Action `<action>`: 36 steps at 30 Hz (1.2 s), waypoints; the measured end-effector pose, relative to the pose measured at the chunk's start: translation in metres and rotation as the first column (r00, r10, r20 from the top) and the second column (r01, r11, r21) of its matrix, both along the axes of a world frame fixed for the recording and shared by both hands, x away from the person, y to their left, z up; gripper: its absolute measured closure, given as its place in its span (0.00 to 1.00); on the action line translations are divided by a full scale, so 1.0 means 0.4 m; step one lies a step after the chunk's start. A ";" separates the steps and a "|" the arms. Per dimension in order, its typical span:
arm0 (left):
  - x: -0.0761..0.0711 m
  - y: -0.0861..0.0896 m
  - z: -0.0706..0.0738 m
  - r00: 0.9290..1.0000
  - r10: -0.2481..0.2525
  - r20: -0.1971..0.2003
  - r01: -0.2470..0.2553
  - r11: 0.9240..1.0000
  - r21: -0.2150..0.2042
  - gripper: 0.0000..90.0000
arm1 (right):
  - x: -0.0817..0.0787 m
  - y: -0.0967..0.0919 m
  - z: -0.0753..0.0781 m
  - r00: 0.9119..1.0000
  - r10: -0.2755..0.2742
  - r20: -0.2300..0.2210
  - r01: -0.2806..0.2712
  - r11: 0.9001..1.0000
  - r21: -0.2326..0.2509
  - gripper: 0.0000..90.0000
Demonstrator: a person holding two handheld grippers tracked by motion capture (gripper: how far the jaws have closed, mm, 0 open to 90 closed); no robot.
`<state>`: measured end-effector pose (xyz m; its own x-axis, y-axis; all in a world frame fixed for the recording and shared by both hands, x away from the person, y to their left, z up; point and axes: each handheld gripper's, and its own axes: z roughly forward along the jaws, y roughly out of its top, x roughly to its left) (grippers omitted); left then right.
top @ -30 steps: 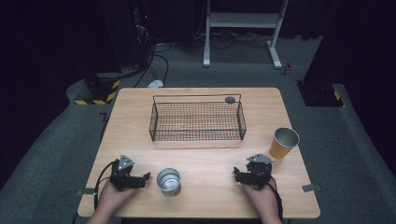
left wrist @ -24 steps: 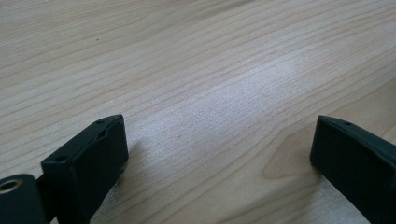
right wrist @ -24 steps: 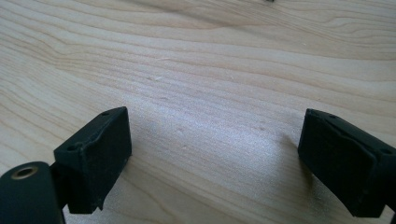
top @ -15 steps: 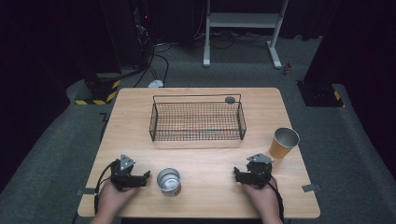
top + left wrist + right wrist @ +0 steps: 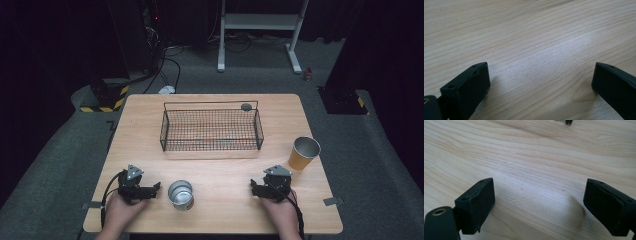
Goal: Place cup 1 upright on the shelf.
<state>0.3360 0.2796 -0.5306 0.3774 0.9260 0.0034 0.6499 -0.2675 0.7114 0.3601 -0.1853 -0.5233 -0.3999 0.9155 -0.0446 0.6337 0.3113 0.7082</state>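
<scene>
The metal cup stands upright near the table's front edge, a little left of the middle, mouth up and seemingly empty, just beside the left gripper and well apart from the right gripper. It looks thin-walled and light, stiff rather than soft, with a smooth shiny skin that I judge could slip under hard pads; the safest hold is probably across the rim, one jaw inside and one outside, or around the body low down (a high pinch on the outer wall might tip it). The left gripper's jaws have just been opening and now stand wide apart with nothing but bare wood between them, as the left gripper view shows; the right gripper's jaws also stand wide apart over bare wood. The table is pale wood, flat and matte, giving good footing for sliding or setting down. Farther on, an orange paper cup stands near the right edge, and a black wire basket sits toward the back edge with a small dark disc at its far right corner. Beyond lie grey carpet, cables and a white frame in a dark room.
</scene>
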 end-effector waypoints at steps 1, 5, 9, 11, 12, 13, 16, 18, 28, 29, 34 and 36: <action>0.000 0.000 0.000 1.000 0.000 0.000 0.000 1.000 0.000 0.02 | -0.003 0.001 0.002 1.000 0.005 0.006 -0.005 1.000 0.004 0.12; 0.000 0.000 0.000 1.000 0.000 0.000 0.000 1.000 0.000 0.02 | -0.012 -0.001 0.011 0.999 0.011 0.037 -0.012 1.000 0.011 0.12; 0.002 0.001 0.000 1.000 -0.001 -0.004 0.001 1.000 0.004 0.01 | -0.020 -0.007 0.019 0.998 0.010 0.064 -0.012 1.000 0.024 0.11; 0.003 0.002 0.000 1.000 0.000 -0.004 0.000 1.000 0.006 0.01 | -0.021 -0.009 0.021 0.997 0.011 0.072 -0.013 1.000 0.025 0.11; 0.004 0.001 0.000 1.000 0.001 -0.005 -0.001 1.000 0.002 0.01 | -0.022 -0.010 0.022 0.997 0.004 0.075 -0.007 1.000 0.031 0.11; 0.004 0.001 -0.001 1.000 0.003 -0.003 -0.003 1.000 -0.001 0.01 | -0.022 -0.012 0.023 0.997 0.005 0.080 -0.008 0.999 0.032 0.10; 0.005 0.002 -0.001 1.000 0.004 -0.004 -0.004 1.000 0.000 0.01 | -0.026 -0.013 0.028 0.996 -0.001 0.085 -0.003 0.999 0.042 0.10; 0.006 0.004 0.000 1.000 0.002 -0.002 -0.002 1.000 0.004 0.01 | -0.029 -0.014 0.032 0.996 -0.002 0.093 -0.003 0.999 0.048 0.10; 0.016 0.008 -0.001 0.999 0.040 -0.003 -0.040 0.999 0.003 0.00 | -0.044 -0.031 0.043 0.993 -0.010 0.121 0.003 0.998 0.064 0.10; 0.018 0.009 -0.001 0.999 0.049 -0.002 -0.049 0.999 0.001 0.00 | -0.046 -0.034 0.044 0.992 -0.012 0.126 0.003 0.998 0.066 0.10; 0.021 0.011 -0.001 0.998 0.060 -0.002 -0.060 0.998 0.001 0.00 | -0.054 -0.050 0.046 0.990 -0.027 0.142 0.018 0.998 0.059 0.10; 0.020 0.010 -0.001 0.998 0.061 -0.002 -0.061 0.998 0.001 0.00 | -0.058 -0.058 0.047 0.989 -0.044 0.141 0.036 0.997 0.065 0.10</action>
